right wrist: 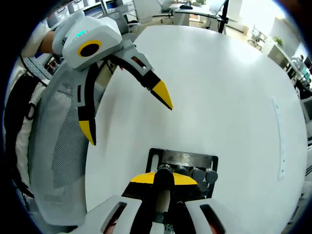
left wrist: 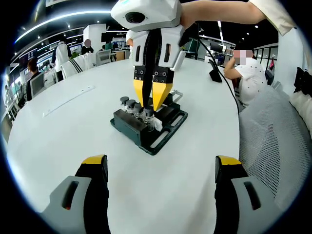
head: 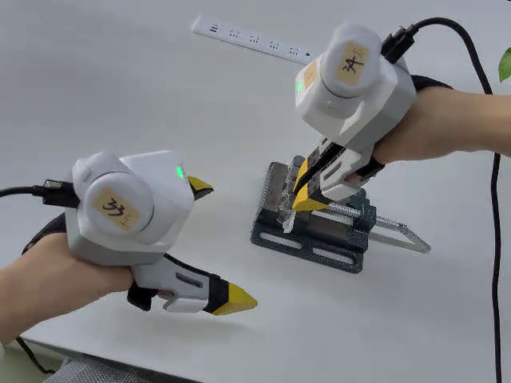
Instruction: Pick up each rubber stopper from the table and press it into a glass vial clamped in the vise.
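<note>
Head view has the white counter under everything, and the right gripper view shows a grey mesh chair drawn up against its edge.

Next in size are the 2 grippers. The left gripper is held low at the near left, well apart from the work. Its fingers are spread wide with nothing between them, and its own view shows the 2 yellow tips far apart over bare counter. The right gripper points steeply down over the vise. Its fingers are drawn in to a narrow gap, and in the right gripper view they close on a dark rubber stopper sitting at the top of the end vial.

The black vise stands on the counter right of centre, with its screw handle sticking out toward the right. A white power strip lies far back on the counter.

The left gripper view shows 4 small glass vials upright in a row between the vise jaws, each with a dark cap. The right gripper's yellow tips are on the nearest one.
</note>
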Demonstrator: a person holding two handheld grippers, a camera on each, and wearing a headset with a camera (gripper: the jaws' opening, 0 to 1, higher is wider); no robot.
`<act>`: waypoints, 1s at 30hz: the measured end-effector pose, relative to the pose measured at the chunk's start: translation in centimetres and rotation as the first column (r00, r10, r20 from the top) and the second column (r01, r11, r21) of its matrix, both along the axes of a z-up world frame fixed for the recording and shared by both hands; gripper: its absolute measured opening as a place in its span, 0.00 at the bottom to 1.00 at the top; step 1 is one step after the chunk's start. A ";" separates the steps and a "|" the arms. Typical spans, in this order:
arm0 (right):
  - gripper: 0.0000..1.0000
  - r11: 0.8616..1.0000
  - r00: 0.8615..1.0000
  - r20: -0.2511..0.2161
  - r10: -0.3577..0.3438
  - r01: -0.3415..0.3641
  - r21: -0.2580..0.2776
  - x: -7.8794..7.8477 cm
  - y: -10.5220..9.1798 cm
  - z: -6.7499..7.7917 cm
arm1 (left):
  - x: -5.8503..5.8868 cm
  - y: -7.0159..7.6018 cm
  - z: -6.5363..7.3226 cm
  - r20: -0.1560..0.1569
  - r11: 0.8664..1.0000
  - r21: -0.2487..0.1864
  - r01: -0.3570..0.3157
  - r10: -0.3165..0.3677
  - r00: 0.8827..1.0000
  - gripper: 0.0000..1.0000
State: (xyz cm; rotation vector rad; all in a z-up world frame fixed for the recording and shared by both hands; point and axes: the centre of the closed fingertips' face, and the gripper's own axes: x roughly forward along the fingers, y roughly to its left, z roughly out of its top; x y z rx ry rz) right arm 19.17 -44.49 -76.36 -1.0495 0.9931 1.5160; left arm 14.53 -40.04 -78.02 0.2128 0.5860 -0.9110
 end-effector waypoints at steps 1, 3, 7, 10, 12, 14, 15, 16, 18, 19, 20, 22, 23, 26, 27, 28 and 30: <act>0.05 1.000 1.000 -0.002 -0.001 0.001 -0.002 0.1 0.0 0.0 | 0.0 0.0 0.0 0.000 1.000 0.001 -0.001 0.001 1.000 0.90; 0.05 1.000 1.000 -0.001 0.001 -0.001 -0.006 0.2 0.1 -0.2 | 0.0 0.1 -0.1 -0.002 1.000 0.003 -0.001 0.001 1.000 0.90; 0.05 1.000 1.000 0.009 0.015 -0.015 -0.018 0.2 0.0 -0.1 | 0.0 0.3 0.0 -0.001 1.000 0.004 -0.004 0.004 1.000 0.90; 0.05 0.999 1.000 0.010 0.015 -0.015 -0.028 0.1 -0.3 0.1 | -0.1 0.3 -0.1 -0.005 1.000 0.003 -0.004 0.004 1.000 0.89; 0.05 0.999 1.000 0.009 0.021 -0.021 -0.031 0.0 -0.3 -0.1 | -0.1 0.2 -0.1 -0.004 1.000 0.005 -0.001 0.001 1.000 0.89; 0.05 0.999 1.000 0.010 0.020 -0.020 -0.031 -0.1 -0.2 -0.1 | -0.1 0.2 -0.1 -0.004 1.000 0.004 -0.001 0.001 1.000 0.89; 0.05 0.999 1.000 0.016 0.021 -0.020 -0.039 0.1 -0.3 -0.1 | -0.1 0.1 -0.1 -0.005 1.000 0.002 -0.002 0.002 1.000 0.89; 0.05 0.999 1.000 0.017 0.016 -0.015 -0.042 0.1 -0.3 -0.2 | -0.1 0.1 0.0 -0.005 1.000 0.002 0.000 0.000 1.000 0.89; 0.05 0.999 0.999 0.020 0.025 -0.024 -0.049 0.1 -0.2 -0.2 | -0.1 0.1 0.0 -0.004 1.000 0.002 0.001 -0.001 1.000 0.89; 0.05 0.998 0.999 0.025 0.027 -0.025 -0.058 0.0 -0.2 -0.1 | -0.2 0.1 0.0 -0.005 1.000 0.001 0.001 -0.001 1.000 0.89; 0.05 0.998 0.999 0.026 0.030 -0.028 -0.061 0.0 -0.1 -0.1 | -0.2 0.1 0.0 -0.005 1.000 0.004 0.001 -0.001 1.000 0.89; 0.05 0.997 0.999 0.029 0.035 -0.033 -0.074 0.1 -0.2 -0.1 | -0.2 0.1 0.0 -0.006 1.000 0.001 -0.002 0.002 1.000 0.89; 0.05 0.997 0.999 0.029 0.036 -0.034 -0.076 0.1 -0.1 -0.2 | -0.2 0.1 0.0 -0.006 1.000 0.001 -0.002 0.002 1.000 0.89; 0.05 0.996 0.999 0.029 0.034 -0.032 -0.089 0.1 -0.1 -0.2 | -0.3 0.2 0.0 -0.005 1.000 0.003 -0.003 0.003 1.000 0.89; 0.05 0.995 0.999 0.030 0.042 -0.039 -0.094 0.0 -0.1 -0.2 | -0.3 0.2 0.0 -0.004 1.000 0.003 -0.005 0.005 1.000 0.89; 0.05 0.994 0.999 0.032 0.040 -0.036 -0.104 0.0 -0.1 -0.2 | -0.3 0.3 0.0 -0.005 1.000 0.001 -0.007 0.007 1.000 0.89; 0.05 0.993 0.999 0.034 0.035 -0.031 -0.116 -0.1 0.0 -0.2 | -0.3 0.4 -0.1 -0.005 1.000 0.003 -0.008 0.008 1.000 0.89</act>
